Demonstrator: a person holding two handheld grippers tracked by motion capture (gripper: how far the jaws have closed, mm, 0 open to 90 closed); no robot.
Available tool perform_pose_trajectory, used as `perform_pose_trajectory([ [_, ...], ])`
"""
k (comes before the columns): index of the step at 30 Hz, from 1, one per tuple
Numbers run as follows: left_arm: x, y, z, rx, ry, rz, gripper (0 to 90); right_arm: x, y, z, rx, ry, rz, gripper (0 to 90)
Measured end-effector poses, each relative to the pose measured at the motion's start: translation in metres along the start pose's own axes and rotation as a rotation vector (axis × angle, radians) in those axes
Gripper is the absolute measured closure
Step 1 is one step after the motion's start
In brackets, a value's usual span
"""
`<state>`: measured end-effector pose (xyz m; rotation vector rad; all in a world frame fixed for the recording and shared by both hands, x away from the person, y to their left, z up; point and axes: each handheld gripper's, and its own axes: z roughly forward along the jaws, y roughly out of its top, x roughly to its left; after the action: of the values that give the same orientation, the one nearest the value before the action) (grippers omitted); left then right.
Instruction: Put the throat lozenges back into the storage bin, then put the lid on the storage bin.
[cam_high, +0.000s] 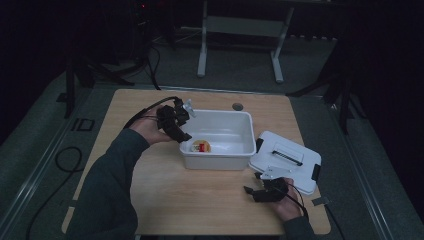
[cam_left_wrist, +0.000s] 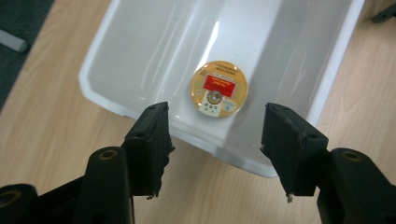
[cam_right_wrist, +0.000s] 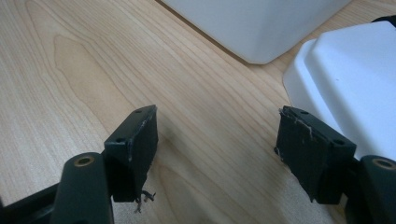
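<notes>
A dim room with dark floor and metal stands surrounds a light wooden table (cam_high: 200, 195), on which stands a white rectangular plastic tub (cam_high: 220, 160). Beside it on the right lies a white plastic lid with black clips (cam_high: 287, 160).

The left gripper (cam_high: 182, 127) hangs over the tub's left rim; its jaws stand apart with nothing between them, touching nothing. The right gripper (cam_high: 255, 192) rests low near the table's front edge, just in front of the lid, its jaws spread wide and empty.

A small round yellow tin with a red label (cam_left_wrist: 218, 89) lies flat on the tub's floor near a wall. The left gripper view shows its label and pale lower half plainly; the high view gives a small yellow-red spot (cam_high: 201, 146). The right gripper view shows wood grain, a tub corner (cam_right_wrist: 261, 28) and the lid's rounded edge (cam_right_wrist: 355, 88).
</notes>
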<state>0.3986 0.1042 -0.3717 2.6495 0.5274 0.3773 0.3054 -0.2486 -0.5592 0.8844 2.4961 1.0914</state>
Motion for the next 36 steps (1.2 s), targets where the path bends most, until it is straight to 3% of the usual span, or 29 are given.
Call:
perform_pose_trajectory([
  [7, 0.000, -0.007, -0.003, -0.039, 0.040, -0.029, 40.7, 0.000, 0.000, 0.000, 0.000, 0.000, 0.000, 29.0],
  [12, 0.001, -0.019, -0.001, -0.080, 0.059, -0.077, 40.2, 0.000, 0.000, 0.000, -0.001, 0.000, 0.000, 29.0],
  [20, -0.002, -0.032, -0.002, -0.108, 0.080, -0.126, 39.9, 0.000, 0.000, 0.000, 0.000, 0.000, 0.000, 28.9],
  [23, -0.003, -0.035, -0.002, -0.104, 0.107, -0.131, 39.3, 0.000, 0.000, 0.000, 0.001, -0.001, -0.001, 28.9],
  [26, -0.003, -0.039, -0.004, -0.130, 0.109, -0.152, 39.4, 0.000, 0.000, 0.000, 0.001, -0.001, -0.001, 28.9],
  [36, -0.008, -0.065, -0.001, -0.200, 0.184, -0.230, 40.6, 0.004, 0.003, -0.002, 0.031, -0.019, 0.013, 31.9],
])
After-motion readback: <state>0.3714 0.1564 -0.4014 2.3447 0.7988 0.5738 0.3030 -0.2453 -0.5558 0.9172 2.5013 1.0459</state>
